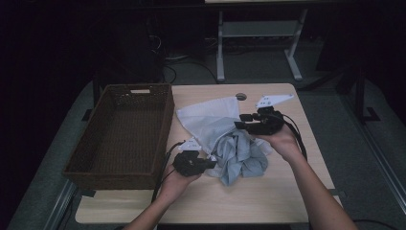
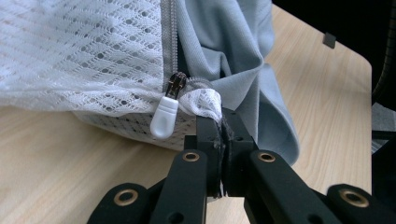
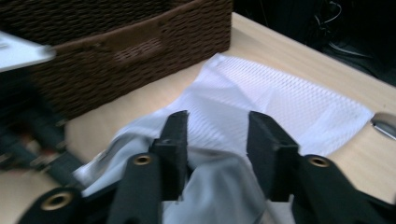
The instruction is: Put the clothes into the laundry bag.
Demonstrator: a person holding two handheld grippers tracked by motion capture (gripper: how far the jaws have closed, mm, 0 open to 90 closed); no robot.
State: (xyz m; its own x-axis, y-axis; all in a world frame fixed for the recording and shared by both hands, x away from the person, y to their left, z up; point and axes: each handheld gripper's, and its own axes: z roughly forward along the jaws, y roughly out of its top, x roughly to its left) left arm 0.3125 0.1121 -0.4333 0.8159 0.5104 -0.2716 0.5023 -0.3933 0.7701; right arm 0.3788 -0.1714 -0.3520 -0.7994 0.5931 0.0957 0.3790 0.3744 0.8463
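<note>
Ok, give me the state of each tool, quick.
Left tool: shut on the mesh bag, pinching its edge beside the zipper pull.
Right tool: open, holding nothing, above the grey garment.

The white mesh bag (image 2: 70, 60) is running off the top and left edges of the left gripper view. The grey garment (image 1: 239, 155) is lying partly tucked inside the bag, so its full shape is staying hidden. The wicker basket (image 3: 116, 46) is being cut off at the top of the right gripper view, where the left gripper (image 3: 32, 135) is appearing only as a dark blur.
</note>
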